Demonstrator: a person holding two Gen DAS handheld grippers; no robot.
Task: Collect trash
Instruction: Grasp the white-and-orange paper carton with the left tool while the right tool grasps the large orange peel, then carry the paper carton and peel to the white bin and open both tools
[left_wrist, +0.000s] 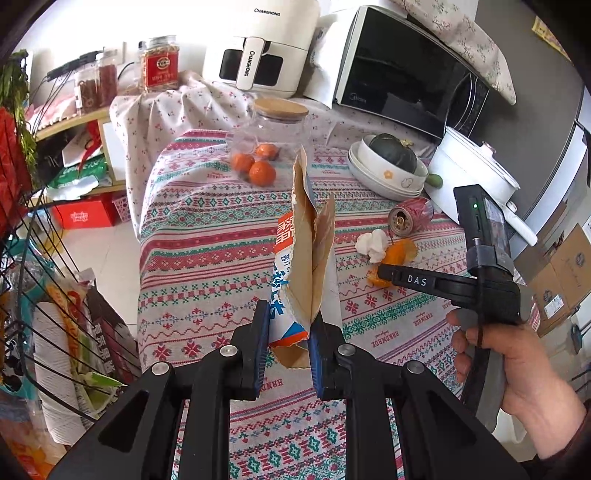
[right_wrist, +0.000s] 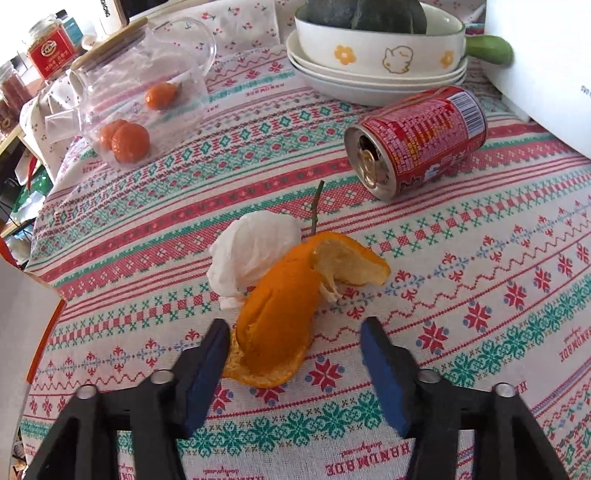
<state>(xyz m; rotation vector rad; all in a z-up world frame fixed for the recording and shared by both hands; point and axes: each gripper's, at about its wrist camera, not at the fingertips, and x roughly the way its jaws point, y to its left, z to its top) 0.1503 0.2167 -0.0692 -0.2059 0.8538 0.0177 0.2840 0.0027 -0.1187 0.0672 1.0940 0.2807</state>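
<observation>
Left claw (left_wrist: 286, 347) pinching torn carton (left_wrist: 308, 266) above bench (right_wrist: 480, 258). Right claw (right_wrist: 295, 354) spread, straddling orange peel (right_wrist: 280, 314). Risk: floppy peel slips; tissue (right_wrist: 251, 254) touching it drags along.

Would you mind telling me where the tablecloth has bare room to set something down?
Free: the near stretch of tablecloth right of the orange peel, and the left strip below the glass jar. Crowded: the tissue, peel, red can and stacked bowls sit close together.
</observation>
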